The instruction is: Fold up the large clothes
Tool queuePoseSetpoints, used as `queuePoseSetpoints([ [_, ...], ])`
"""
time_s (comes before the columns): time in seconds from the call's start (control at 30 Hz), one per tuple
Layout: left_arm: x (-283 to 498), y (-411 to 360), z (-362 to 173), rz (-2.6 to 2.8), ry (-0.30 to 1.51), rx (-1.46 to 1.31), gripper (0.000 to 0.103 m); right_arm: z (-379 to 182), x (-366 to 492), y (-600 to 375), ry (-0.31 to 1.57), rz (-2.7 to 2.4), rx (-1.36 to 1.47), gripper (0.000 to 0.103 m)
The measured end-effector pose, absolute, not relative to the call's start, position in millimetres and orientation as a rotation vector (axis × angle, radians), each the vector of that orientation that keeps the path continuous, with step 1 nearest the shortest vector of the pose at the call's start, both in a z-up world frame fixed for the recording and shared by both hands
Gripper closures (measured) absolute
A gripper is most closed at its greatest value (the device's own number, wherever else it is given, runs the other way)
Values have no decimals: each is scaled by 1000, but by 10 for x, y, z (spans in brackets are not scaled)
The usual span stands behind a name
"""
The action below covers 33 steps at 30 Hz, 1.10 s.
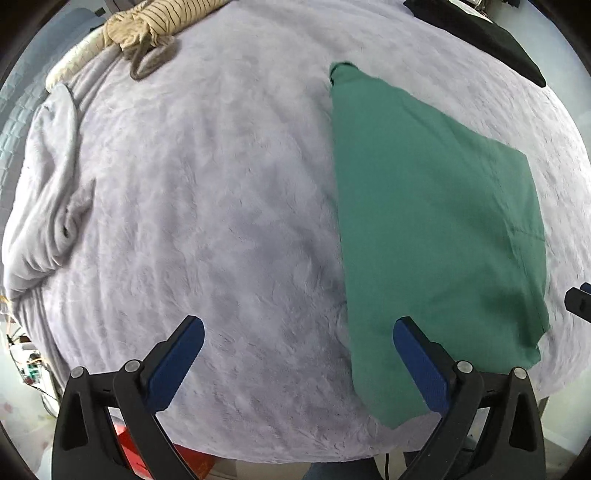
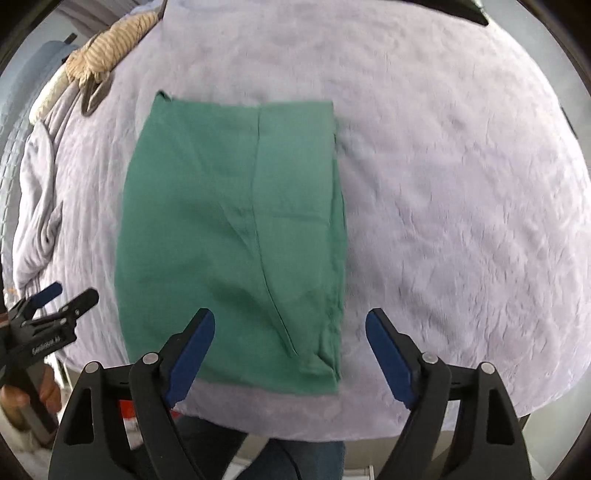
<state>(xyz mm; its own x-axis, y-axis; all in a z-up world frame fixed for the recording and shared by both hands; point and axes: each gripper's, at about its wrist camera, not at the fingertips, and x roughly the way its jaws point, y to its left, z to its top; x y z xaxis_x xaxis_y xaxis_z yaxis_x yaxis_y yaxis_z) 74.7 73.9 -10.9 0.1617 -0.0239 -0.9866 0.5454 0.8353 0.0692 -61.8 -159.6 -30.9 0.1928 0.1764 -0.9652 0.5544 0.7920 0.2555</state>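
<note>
Now both tools, left [image 1: 299,332] and right [image 2: 290,325], gape empty over the folded green garment [image 2: 229,236].

We are in a bedroom at home: a bed [image 1: 221,184] fills nearly the whole view, spread with a plush lavender blanket [image 2: 443,184] that bunches into folds along one side. At its far corner lies a heap of beige striped clothing [image 1: 155,22], and a dark garment [image 1: 491,37] rests on the opposite far edge.
</note>
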Motion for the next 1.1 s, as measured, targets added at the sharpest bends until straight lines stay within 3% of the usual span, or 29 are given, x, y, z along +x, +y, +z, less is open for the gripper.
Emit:
queuePoseSetpoints([
  [1.1,702,443,124,-488,1358,463,0,-9,-470,-1547,1368,-456,534,15],
])
